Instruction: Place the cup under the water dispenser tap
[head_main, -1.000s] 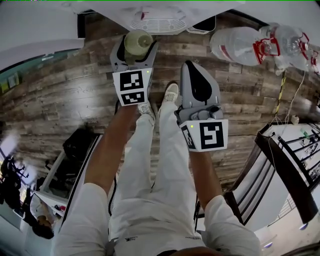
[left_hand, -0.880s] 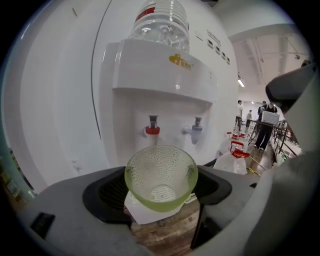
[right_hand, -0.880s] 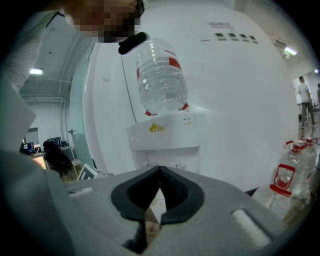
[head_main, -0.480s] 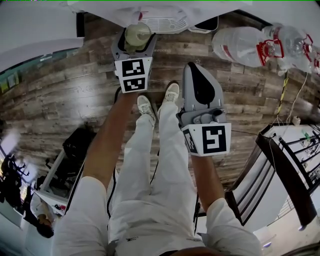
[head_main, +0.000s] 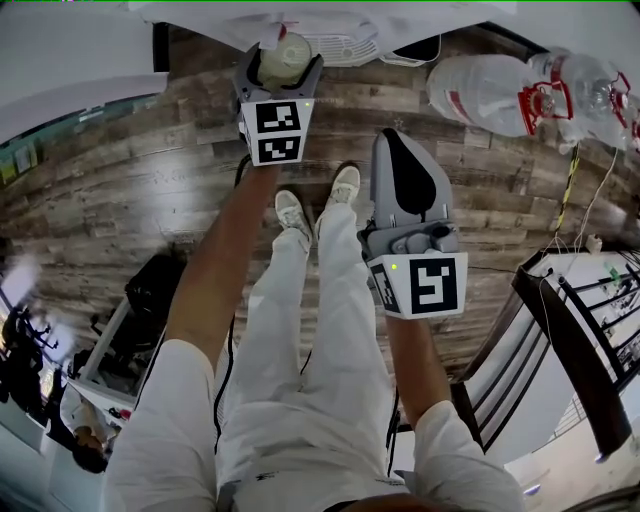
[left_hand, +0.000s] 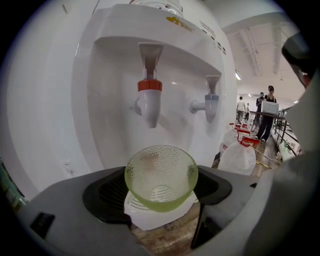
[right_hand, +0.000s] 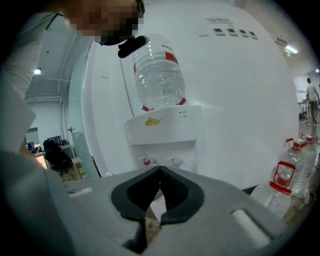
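Observation:
A pale green, dimpled glass cup sits upright between the jaws of my left gripper, which is shut on its sides. In the left gripper view the cup is below and just in front of the red tap of the white water dispenser; a blue tap is to its right. The white drip grille shows under the cup; I cannot tell whether they touch. From the head view, the cup is at the dispenser's tray. My right gripper hangs back, shut and empty.
Large water jugs lie on the wood floor to the right of the dispenser. A dark metal rack stands at the right, a black object at the left. The person's shoes are between the grippers. People stand far off.
My left gripper has carried the cup forward and lower, closer in to the dispenser's tray. The right gripper has barely moved.

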